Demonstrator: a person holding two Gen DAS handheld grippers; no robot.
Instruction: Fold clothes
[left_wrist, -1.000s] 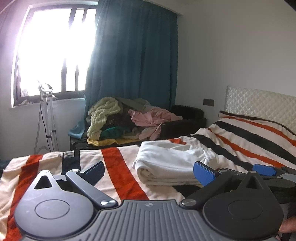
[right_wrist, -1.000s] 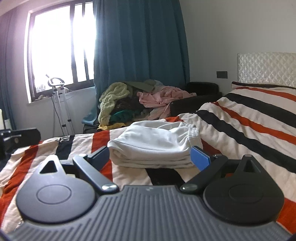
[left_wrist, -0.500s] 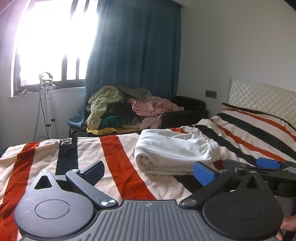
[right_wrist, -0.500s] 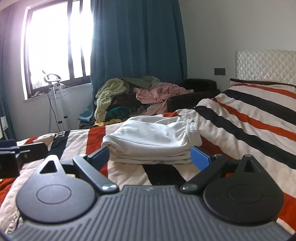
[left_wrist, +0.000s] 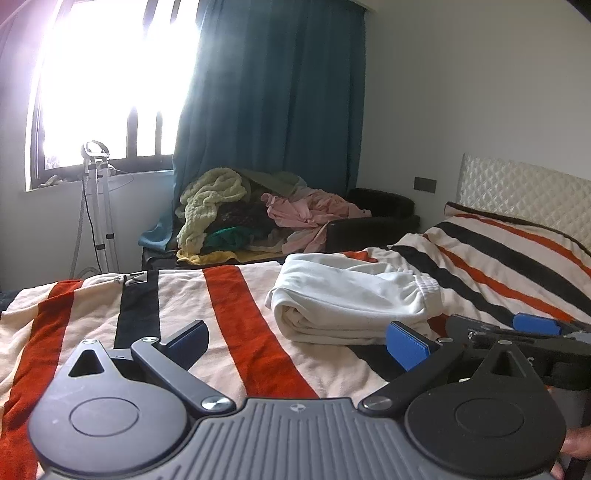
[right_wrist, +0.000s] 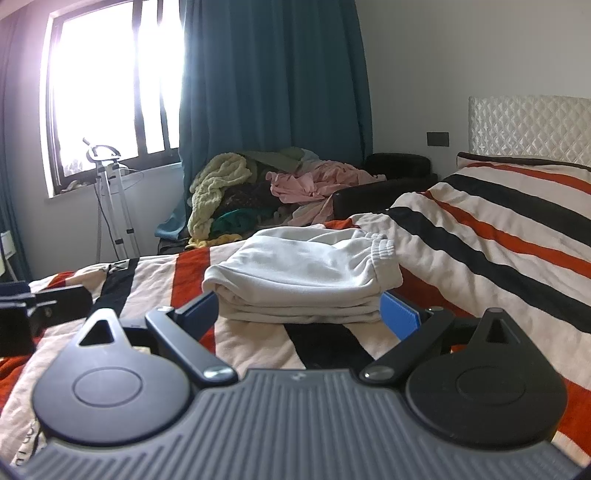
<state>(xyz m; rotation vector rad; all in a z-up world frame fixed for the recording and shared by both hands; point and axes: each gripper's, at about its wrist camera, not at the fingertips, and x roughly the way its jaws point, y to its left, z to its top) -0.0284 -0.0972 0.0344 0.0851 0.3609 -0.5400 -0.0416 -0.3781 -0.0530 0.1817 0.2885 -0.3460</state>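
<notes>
Striped bed (right_wrist: 480, 236), folded white garment (right_wrist: 303, 273), no legible writing; both grippers (left_wrist: 297, 341) (right_wrist: 297, 312) spread, empty.

A striped blanket (right_wrist: 480, 236) covers the bed. At twelve o'clock hangs a teal curtain (right_wrist: 273, 92); a bright window (right_wrist: 110, 81) at ten, below it perhaps a garment steamer (right_wrist: 107, 195).

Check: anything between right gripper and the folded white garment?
Nothing: right wrist view shows only bare striped blanket between the open right gripper and the folded white garment.
</notes>
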